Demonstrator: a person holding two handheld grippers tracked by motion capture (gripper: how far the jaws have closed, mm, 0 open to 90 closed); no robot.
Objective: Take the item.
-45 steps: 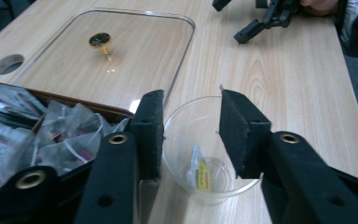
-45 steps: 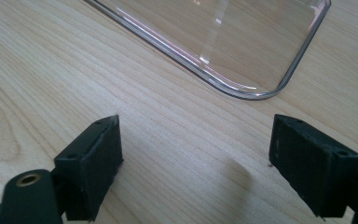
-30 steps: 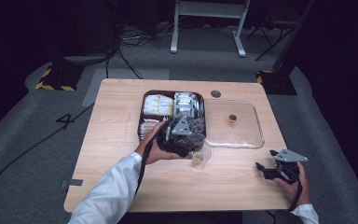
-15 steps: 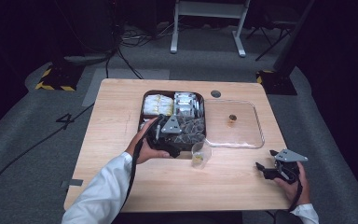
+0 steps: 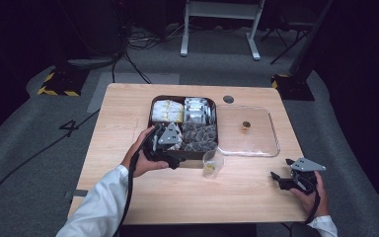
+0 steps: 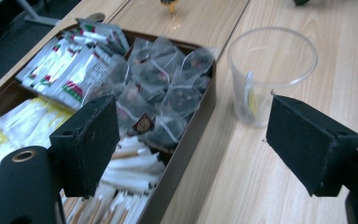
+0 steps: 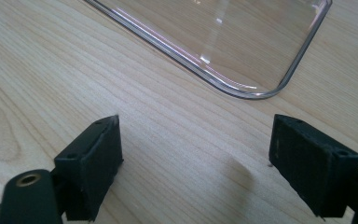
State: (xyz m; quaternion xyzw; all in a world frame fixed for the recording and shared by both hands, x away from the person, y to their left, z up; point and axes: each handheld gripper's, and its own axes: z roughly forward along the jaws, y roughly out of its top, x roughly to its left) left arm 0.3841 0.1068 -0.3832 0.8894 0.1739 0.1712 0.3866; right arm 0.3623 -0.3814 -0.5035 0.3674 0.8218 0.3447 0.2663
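Observation:
A dark compartment box (image 5: 151, 118) holds pyramid tea bags (image 6: 168, 88), white printed sachets (image 6: 79, 65), yellow sachets (image 6: 18, 126) and white sticks (image 6: 130, 177). My left gripper (image 5: 175, 145) hovers open over the box's front left part; in the left gripper view (image 6: 191, 140) nothing lies between its jaws. A clear plastic cup (image 5: 212, 164) stands just in front of the box, with something yellow inside (image 6: 251, 100). My right gripper (image 5: 278, 180) rests open near the table's front right, its jaws (image 7: 196, 158) over bare wood.
A clear flat lid (image 5: 256, 140) with a small brown knob (image 5: 246, 127) lies right of the box; its rounded corner (image 7: 256, 91) is just ahead of the right gripper. A dark round hole (image 5: 228, 99) sits in the table behind the lid.
My left gripper has drawn leftward across the box, away from the tea bags and the cup. The right gripper has stayed put.

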